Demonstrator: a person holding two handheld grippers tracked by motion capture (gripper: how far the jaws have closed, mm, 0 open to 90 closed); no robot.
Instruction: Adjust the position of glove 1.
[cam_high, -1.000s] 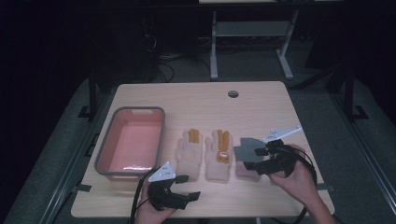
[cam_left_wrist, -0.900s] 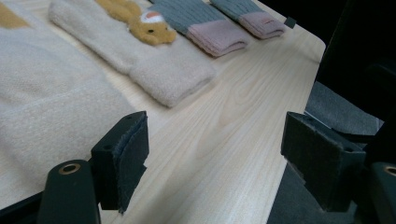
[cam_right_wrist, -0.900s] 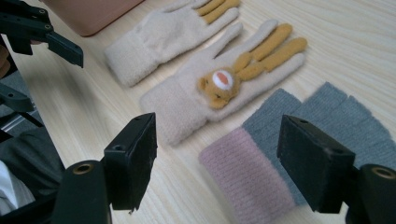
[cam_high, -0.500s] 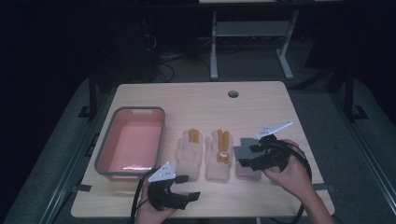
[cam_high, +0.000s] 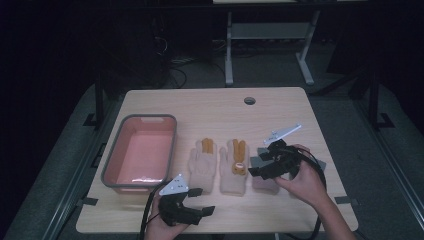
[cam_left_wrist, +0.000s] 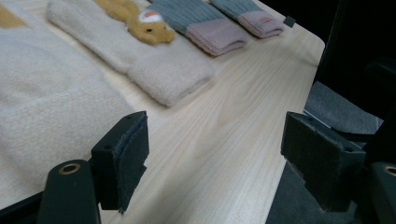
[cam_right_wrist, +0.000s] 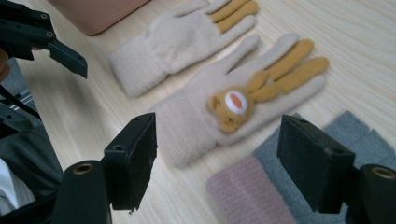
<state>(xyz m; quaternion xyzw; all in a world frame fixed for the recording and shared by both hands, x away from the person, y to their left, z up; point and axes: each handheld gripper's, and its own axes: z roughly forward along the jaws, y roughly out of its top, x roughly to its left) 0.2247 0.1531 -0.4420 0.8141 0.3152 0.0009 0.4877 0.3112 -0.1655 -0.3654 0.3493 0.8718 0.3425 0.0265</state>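
Right tool (cam_high: 261, 161) shifted left over bear glove (cam_high: 235, 166); jaws apart.

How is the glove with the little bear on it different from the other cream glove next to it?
The bear glove carries a small orange bear face; the plain glove shows none. The bear glove lies beside the grey-and-pink gloves; the plain glove lies nearer the pink tub. Both are cream with orange fingers, lying flat.

Cream gloves (cam_right_wrist: 201, 116) with orange fingers, grey-pink gloves (cam_right_wrist: 299, 186), pink tub (cam_high: 142, 152).
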